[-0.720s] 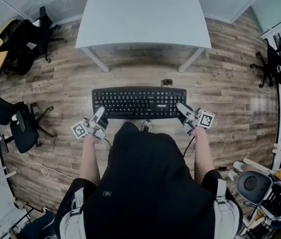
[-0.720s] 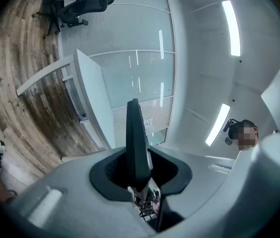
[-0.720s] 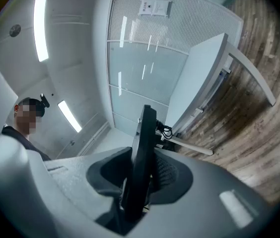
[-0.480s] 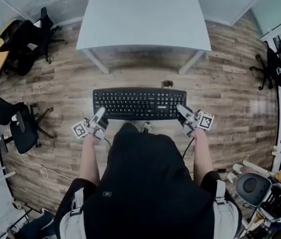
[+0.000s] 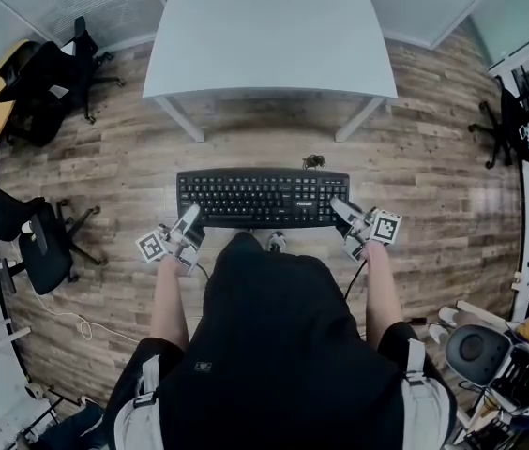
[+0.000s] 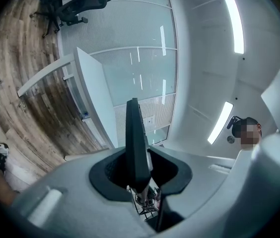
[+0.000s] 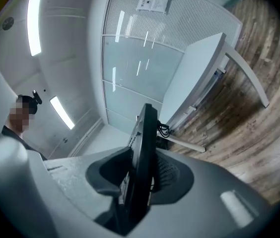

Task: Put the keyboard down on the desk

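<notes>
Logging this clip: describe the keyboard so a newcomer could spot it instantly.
Find the white desk at the head view's top. Nearer the person, over the wood floor, is the black keyboard. It alone is clamped at both ends, by the left gripper and right gripper.

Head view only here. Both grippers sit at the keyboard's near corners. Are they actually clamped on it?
Observer: Left one, yes. The left gripper is shut on the keyboard, which stands edge-on between its jaws.
Operator: Right?
Observer: Same. The right gripper is shut on the keyboard's other end, again edge-on between the jaws.
Operator: What's past the desk?
Observer: A glass wall stands behind the desk, with a paper notice near its top.
</notes>
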{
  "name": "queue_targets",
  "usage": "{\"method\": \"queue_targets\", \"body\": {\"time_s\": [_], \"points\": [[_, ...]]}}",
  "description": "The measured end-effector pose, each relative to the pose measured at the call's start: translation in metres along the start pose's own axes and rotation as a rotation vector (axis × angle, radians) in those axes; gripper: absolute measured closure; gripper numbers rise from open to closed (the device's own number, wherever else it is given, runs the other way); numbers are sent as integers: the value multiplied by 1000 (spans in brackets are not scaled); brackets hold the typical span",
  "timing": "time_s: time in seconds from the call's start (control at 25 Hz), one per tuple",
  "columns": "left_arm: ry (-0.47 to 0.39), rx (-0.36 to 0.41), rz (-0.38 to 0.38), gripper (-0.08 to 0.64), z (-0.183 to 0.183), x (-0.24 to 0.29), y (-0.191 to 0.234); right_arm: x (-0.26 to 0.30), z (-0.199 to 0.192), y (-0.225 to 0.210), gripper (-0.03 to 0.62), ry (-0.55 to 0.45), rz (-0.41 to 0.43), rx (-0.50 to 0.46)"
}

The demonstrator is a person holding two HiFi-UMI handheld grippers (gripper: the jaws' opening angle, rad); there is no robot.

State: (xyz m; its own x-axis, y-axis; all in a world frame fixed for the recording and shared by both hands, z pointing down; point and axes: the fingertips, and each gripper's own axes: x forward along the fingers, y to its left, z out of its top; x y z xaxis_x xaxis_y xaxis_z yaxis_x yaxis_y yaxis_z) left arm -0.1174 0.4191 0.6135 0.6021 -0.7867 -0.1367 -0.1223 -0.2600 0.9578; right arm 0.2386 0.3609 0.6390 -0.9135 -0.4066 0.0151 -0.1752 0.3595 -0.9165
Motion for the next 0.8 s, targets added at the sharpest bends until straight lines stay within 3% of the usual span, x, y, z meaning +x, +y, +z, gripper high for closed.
{"method": "queue_targets", "body": {"time_s": [0.24, 0.8], "points": [[9, -19, 8, 479, 17, 5, 9, 14, 5, -8, 468, 0, -39, 25], [64, -38, -8, 479, 102, 45, 38, 84, 49, -18, 466, -54, -90, 20]]}}
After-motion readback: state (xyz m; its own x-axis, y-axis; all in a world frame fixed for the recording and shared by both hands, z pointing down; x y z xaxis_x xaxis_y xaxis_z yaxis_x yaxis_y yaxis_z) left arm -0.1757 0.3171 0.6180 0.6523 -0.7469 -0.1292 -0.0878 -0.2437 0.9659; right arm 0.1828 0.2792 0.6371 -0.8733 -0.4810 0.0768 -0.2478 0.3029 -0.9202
